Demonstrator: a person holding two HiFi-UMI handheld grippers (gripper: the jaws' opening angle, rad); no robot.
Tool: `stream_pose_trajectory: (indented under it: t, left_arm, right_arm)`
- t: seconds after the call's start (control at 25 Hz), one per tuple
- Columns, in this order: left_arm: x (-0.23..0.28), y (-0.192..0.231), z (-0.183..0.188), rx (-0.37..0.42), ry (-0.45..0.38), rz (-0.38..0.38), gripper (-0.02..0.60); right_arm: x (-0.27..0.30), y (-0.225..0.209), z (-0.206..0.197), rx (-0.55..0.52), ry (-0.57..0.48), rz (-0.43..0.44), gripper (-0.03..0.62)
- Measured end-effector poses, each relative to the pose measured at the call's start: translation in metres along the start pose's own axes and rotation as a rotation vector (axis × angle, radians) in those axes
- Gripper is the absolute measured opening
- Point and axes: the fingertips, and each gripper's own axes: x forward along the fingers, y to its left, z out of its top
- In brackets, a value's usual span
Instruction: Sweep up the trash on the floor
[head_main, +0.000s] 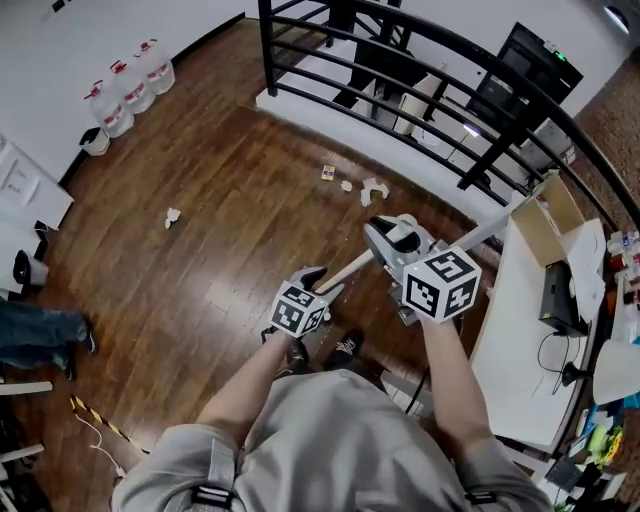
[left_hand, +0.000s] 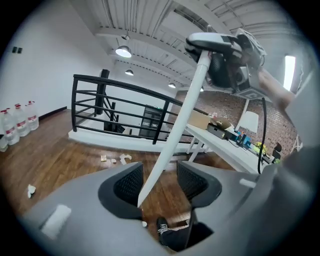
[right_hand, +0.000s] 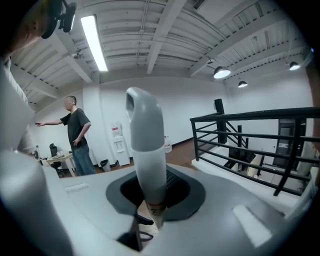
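Four scraps of trash lie on the wood floor in the head view: three near the railing base, one well apart to the left. A white handle slants from the left gripper up to the right gripper.

In the left gripper view, the fingers stand released, with the handle passing between them.

In the right gripper view, the fingers are clenched on the handle's grey top.
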Motion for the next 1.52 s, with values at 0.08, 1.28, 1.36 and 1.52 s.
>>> stream_pose_trajectory:
  t: [0.08,1.28,1.36,1.52]
  left_arm:
    - [-0.011,0.017,-0.003,-0.009,-0.011,0.044,0.199]
    - [0.07,0.177,-0.1,-0.093,0.121,0.194,0.137]
    - [0.095,0.189,-0.101,-0.113,0.141,0.191,0.138]
    - [0.147,0.201,-0.09,-0.127,0.163,0.181,0.139]
  right_arm:
    - [0.01,0.025,0.01,-0.014,-0.01,0.045,0.051]
    - [0.179,-0.016,-0.094,0.077,0.175,0.23,0.057]
    - [0.193,-0.041,-0.103,0.086,0.194,0.23,0.057]
    - [0.208,-0.092,-0.11,0.063,0.226,0.221,0.055]
